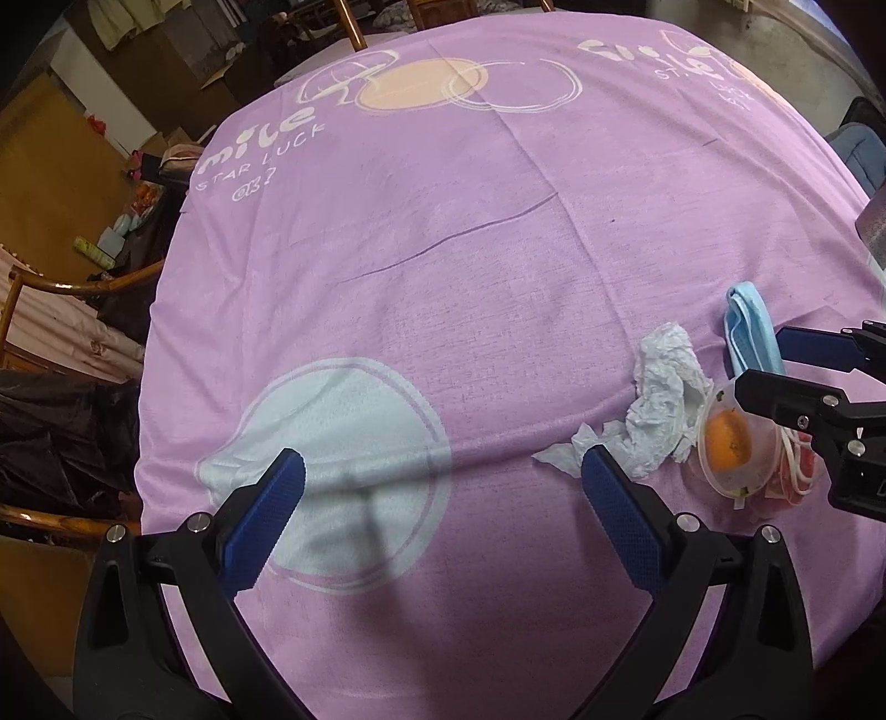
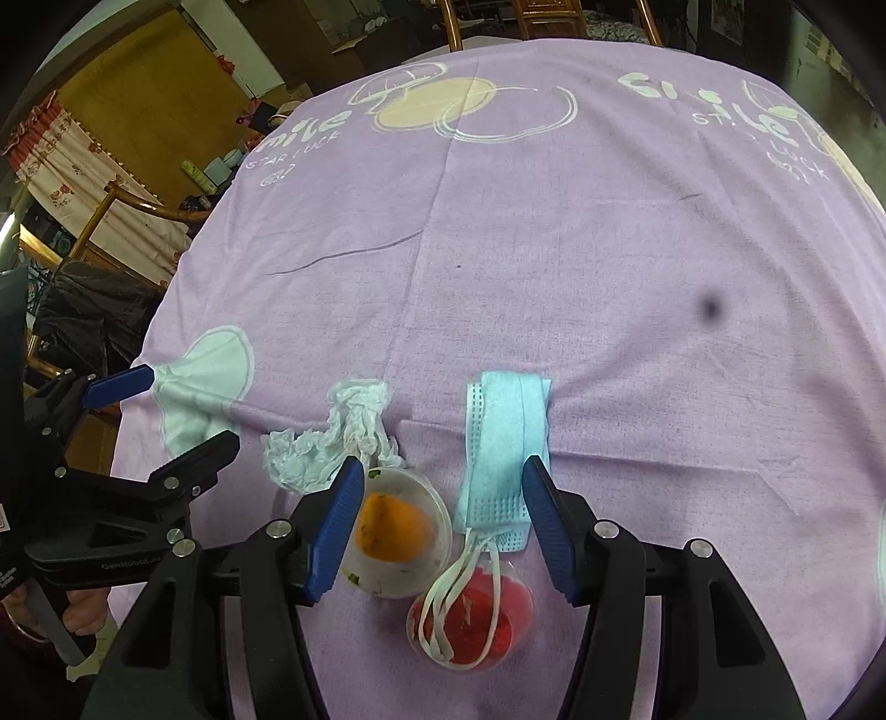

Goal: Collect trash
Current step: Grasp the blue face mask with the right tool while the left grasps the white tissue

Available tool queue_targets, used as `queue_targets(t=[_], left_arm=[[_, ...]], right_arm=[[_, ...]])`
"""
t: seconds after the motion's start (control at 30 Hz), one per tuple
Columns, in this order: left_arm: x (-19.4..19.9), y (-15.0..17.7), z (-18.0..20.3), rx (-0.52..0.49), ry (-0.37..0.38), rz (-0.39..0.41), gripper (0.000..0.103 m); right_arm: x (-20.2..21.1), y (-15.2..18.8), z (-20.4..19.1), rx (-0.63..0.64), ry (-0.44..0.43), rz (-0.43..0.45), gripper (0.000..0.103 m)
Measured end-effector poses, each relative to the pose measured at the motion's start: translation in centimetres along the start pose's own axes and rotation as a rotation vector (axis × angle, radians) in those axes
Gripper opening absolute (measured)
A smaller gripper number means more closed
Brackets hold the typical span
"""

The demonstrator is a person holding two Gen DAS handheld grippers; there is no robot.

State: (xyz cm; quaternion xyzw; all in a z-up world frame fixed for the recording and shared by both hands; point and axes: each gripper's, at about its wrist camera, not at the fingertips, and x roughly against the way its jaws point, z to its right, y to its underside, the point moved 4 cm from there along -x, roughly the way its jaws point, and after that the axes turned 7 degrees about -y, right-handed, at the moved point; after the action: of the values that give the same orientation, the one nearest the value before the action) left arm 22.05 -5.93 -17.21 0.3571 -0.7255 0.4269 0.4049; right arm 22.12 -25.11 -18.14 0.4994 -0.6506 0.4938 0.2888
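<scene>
Trash lies in a cluster on the purple tablecloth (image 2: 609, 249): a crumpled white tissue (image 2: 332, 437), a folded blue face mask (image 2: 504, 437), a clear cup holding something orange (image 2: 396, 531), and a clear cup of red scraps (image 2: 476, 615) with the mask's white straps draped over it. My right gripper (image 2: 443, 465) is open above the orange cup and the mask, with its left pad by the cup's rim. My left gripper (image 1: 441, 458) is open over bare cloth, left of the tissue (image 1: 664, 399). The left wrist view also shows the mask (image 1: 750, 327), the orange cup (image 1: 728, 443) and the right gripper (image 1: 761, 360).
The cloth's left edge (image 1: 149, 354) drops off toward wooden chairs (image 1: 50, 288) and a dark bag (image 1: 55, 432). More chairs (image 2: 454, 27) stand beyond the far edge. A hand (image 2: 83, 609) holds the left gripper (image 2: 194, 406) at the lower left.
</scene>
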Motion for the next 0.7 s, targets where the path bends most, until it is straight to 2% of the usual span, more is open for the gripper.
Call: queue_targets(t=[0.07,0.13,0.23,0.37,0.53,0.6,0.63,0.7], left_arm=[[-0.3,0.2,-0.6,0.006,-0.002,-0.008,0.096],[-0.7,0.5,-1.6,0.030,0.011,-0.016,0.096],[-1.1,1.0,-3.0,0.066,0.050,-0.028,0.096],[-0.8,0.9,-3.0,0.060,0.090,-0.010,0.096],[-0.1,-0.1,-0.3,0.026,0.214,0.012,0.096],[0.0,-0.7,1.1,0.015,0.271,0.011,0.096],[0.1,-1.0,1.7,0.012,0.302,0.009,0.096],[0.0,-1.9,3.3,0.008,0.398,0.009,0.096]], right_arm=[[-0.3,0.0,0.2,-0.003,-0.006,-0.003,0.044],[-0.4,0.0,0.4,-0.002,-0.010,-0.005,0.039],[-0.3,0.0,0.7,-0.010,-0.016,0.003,0.039],[-0.2,-0.1,1.5,-0.041,-0.002,0.025,0.041],[-0.6,-0.2,3.2,-0.074,0.074,0.024,0.041],[-0.7,0.0,3.9,-0.096,0.062,0.028,0.022],[-0.4,-0.1,3.9,-0.097,0.044,0.033,0.018],[0.7,-0.1,4.0,-0.096,0.036,0.078,0.018]])
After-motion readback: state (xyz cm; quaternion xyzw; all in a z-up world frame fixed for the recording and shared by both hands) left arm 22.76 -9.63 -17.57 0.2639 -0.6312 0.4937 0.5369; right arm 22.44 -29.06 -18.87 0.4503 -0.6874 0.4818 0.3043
